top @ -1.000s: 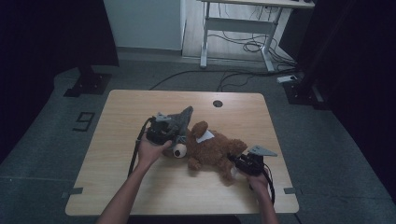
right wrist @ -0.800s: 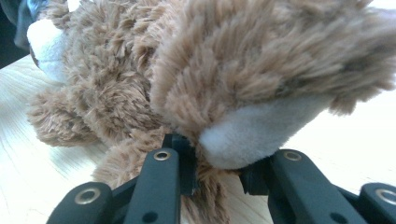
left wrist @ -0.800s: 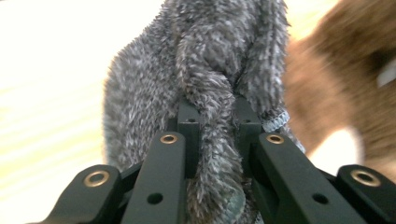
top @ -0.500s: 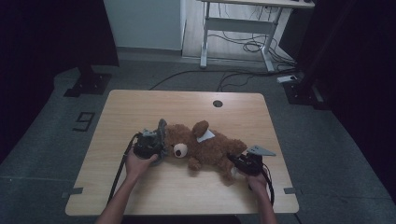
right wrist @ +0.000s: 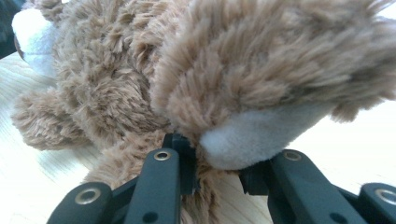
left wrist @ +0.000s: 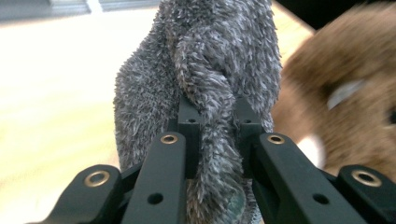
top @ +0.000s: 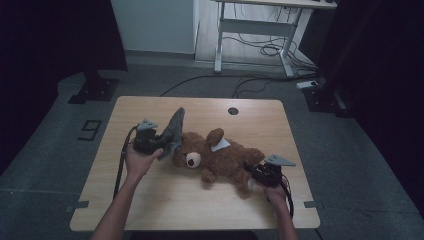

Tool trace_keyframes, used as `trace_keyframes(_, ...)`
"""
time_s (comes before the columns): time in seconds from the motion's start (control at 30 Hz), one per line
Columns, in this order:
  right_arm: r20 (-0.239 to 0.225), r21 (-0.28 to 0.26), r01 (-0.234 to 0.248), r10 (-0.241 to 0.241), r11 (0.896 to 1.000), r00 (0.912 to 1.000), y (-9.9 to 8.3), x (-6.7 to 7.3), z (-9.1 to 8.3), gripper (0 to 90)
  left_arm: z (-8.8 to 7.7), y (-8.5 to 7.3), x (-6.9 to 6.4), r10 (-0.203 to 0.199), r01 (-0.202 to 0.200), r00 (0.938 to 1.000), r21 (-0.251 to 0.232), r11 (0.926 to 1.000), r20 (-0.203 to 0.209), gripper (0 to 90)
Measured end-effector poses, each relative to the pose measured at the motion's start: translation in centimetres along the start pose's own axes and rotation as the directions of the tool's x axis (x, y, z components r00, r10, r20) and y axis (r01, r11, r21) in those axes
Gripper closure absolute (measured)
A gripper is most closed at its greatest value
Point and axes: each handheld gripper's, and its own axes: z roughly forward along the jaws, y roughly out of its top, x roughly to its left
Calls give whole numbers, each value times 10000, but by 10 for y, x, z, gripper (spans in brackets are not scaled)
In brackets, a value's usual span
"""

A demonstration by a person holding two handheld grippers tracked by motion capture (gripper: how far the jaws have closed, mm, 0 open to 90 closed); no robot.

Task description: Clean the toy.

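A brown teddy bear [top: 222,161] lies on its back across the wooden table [top: 150,205], head to the left. My left gripper [top: 159,145] is shut on a grey fuzzy cloth [top: 173,130], which stands up just left of the bear's head. In the left gripper view the cloth [left wrist: 205,70] is bunched between the pads of the left gripper [left wrist: 215,114], with the bear [left wrist: 345,107] blurred behind at the right. My right gripper [top: 254,173] is shut on the bear's foot [right wrist: 252,135] at the right end; the right gripper [right wrist: 217,156] pinches its fur.
A small round hole [top: 233,111] sits near the table's far edge. On the floor behind stand a white desk frame [top: 250,30] with loose cables [top: 260,50]. A black stand base [top: 95,90] is at the far left.
My left gripper pulled the grey cloth left off the bear's head, dipped toward the person, then rose, so the cloth now stands upright. The right gripper and the bear's foot stayed put.
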Motion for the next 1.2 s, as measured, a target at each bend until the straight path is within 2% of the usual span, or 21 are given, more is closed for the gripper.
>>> trace_keyframes(0.1, 12, -5, -5, 5, 10000, 10000, 0, 0, -2, 715, 11, 22, -15, 297, -298, 9995, 83, 9995, 106, 782)
trace_keyframes(0.2, 16, -48, 110, -110, 9999, 9999, 0, 1, -4, 714, 35, 36, -29, 668, -668, 9978, 614, 9959, 35, 781)
trace_keyframes(0.27, 21, -59, 183, -183, 9998, 9998, 1, 2, -5, 714, 49, 37, -33, 700, -699, 9975, 895, 9935, 30, 781)
trace_keyframes(0.37, -28, -63, 203, -203, 9998, 9998, 1, 1, -7, 712, 67, 32, -33, 638, -638, 9980, 1383, 9883, 50, 781)
trace_keyframes(0.43, -102, -113, 200, -202, 9997, 9997, 0, 1, -7, 710, 72, 26, -31, 506, -512, 9987, 1420, 9885, 72, 781)
trace_keyframes(0.5, -115, -142, 263, -264, 9996, 9996, 1, 2, -7, 709, 70, 22, -29, 400, -422, 9990, 1382, 9895, 186, 783)
trace_keyframes(0.7, -139, -120, 381, -382, 9992, 9992, 3, 6, -10, 669, 62, 12, -27, 395, -462, 9983, 1651, 9852, 440, 787)
trace_keyframes(0.8, -266, -148, 295, -299, 9995, 9992, 5, 5, -16, 586, 59, 5, -28, 421, -498, 9978, 1595, 9859, 508, 788)
trace_keyframes(0.9, -463, -589, -31, 3, 9983, 9989, 8, 3, -24, 515, 55, -2, -28, 307, -391, 9976, 1376, 9897, 628, 788)
trace_keyframes(1.03, -540, -881, -93, 46, 9961, 9985, 16, 6, -35, 398, 52, -10, -24, 108, -207, 9965, 1205, 9925, 824, 791)
trace_keyframes(1.2, -617, -1151, -291, 221, 9929, 9978, 26, 8, -46, 315, 45, -23, -28, 269, -347, 9965, 992, 9945, 794, 792)
